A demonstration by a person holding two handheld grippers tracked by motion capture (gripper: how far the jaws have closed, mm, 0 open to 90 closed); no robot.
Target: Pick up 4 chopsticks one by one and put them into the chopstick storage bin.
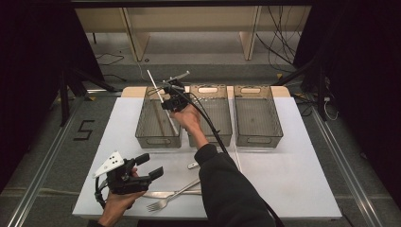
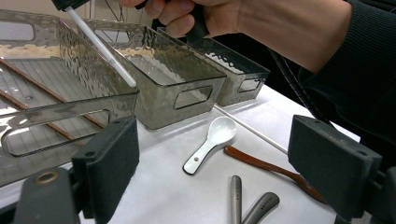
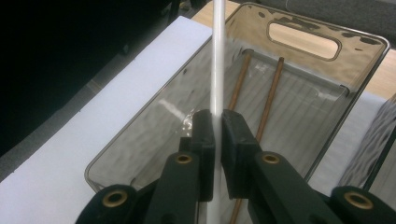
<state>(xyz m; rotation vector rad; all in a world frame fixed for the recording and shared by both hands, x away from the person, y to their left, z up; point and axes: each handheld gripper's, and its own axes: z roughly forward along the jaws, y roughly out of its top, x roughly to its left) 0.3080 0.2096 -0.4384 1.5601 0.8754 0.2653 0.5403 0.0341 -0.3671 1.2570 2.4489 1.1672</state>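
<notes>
Bench (image 1: 293, 156): white top, seen from above, grey floor around it.

Bins: three smoky clear bins in a row along the far half: left bin (image 1: 142, 132), middle bin (image 1: 224, 127), right bin (image 1: 257, 137), each with handle cut-outs at the ends.

Right gripper (image 1: 166, 97): held over the left bin, jaws closed on a white chopstick (image 1: 153, 82) that slants up and away toward the far left. Its cable runs back along a dark sleeve (image 1: 227, 184).

Left gripper (image 1: 149, 166): low at the near left edge, jaws apart with nothing between them, grey plate on top.

Cutlery on the near bench: a fork (image 1: 163, 203), a knife (image 1: 161, 194) beside it, a white spoon (image 1: 193, 165) partly hidden by the sleeve.
</notes>
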